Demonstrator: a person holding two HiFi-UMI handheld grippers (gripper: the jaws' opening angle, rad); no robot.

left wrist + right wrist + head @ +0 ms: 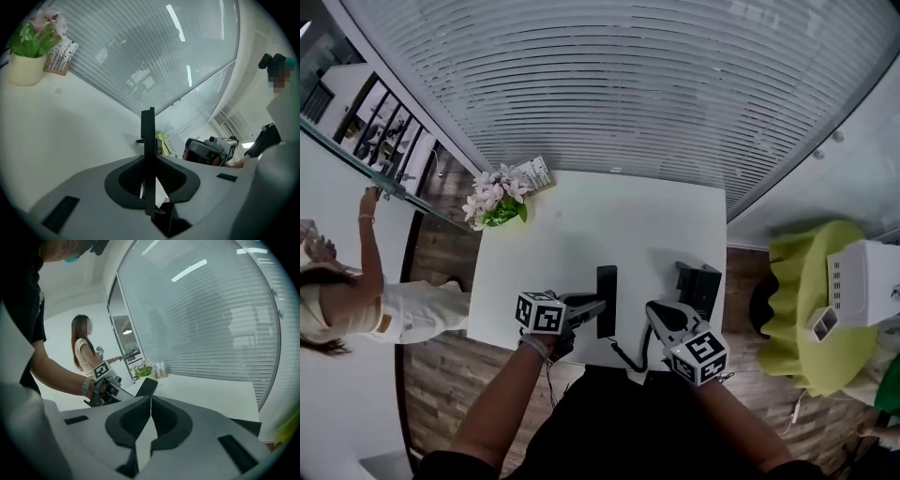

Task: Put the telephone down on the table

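A white square counter (581, 225) carries a black telephone base (698, 286) near its right edge. At its near edge the left gripper (591, 307) has its fingers pinching the flat black telephone handset (607, 292). The right gripper (656, 311), fingers pressed together, holds nothing.

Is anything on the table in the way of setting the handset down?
Nothing visible. The left gripper holds the handset over bare table; the base sits to its right, the flowers at the far left corner.
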